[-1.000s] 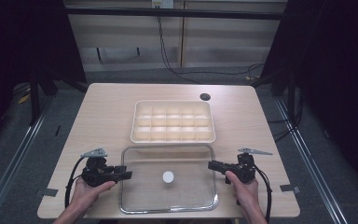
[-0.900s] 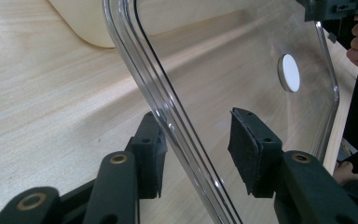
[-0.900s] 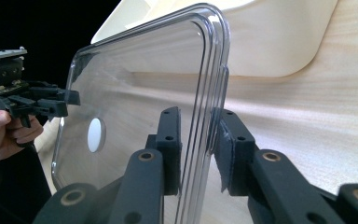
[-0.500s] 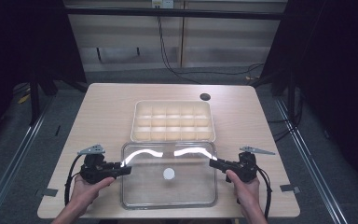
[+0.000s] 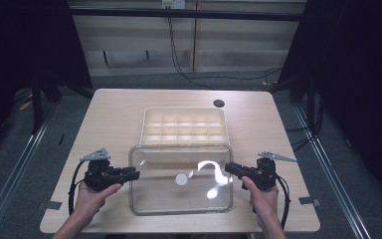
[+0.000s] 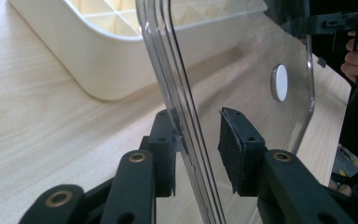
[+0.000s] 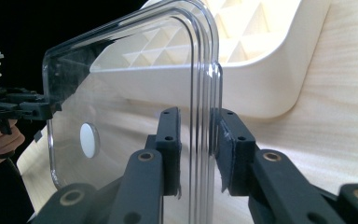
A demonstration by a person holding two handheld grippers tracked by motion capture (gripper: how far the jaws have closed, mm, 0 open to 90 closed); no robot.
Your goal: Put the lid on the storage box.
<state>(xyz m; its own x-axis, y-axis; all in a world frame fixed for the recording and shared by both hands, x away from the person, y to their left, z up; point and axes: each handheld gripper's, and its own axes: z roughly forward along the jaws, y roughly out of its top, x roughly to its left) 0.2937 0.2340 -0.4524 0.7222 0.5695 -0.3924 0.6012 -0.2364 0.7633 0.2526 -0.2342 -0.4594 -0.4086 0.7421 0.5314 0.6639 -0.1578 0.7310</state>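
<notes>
Both tools, left tool [image 5: 129, 174] and right tool [image 5: 231, 168], stay clamped on the clear rectangular plastic lid [image 5: 180, 191], now lifted nearer the cream compartment tray [image 5: 184, 124], likely about to cover it.

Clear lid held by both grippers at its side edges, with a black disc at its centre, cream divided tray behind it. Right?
Not quite: the disc at the centre of the clear lid is white, as the high view shows. The left gripper and right gripper do straddle its side edges, with the cream divided tray behind.
</notes>
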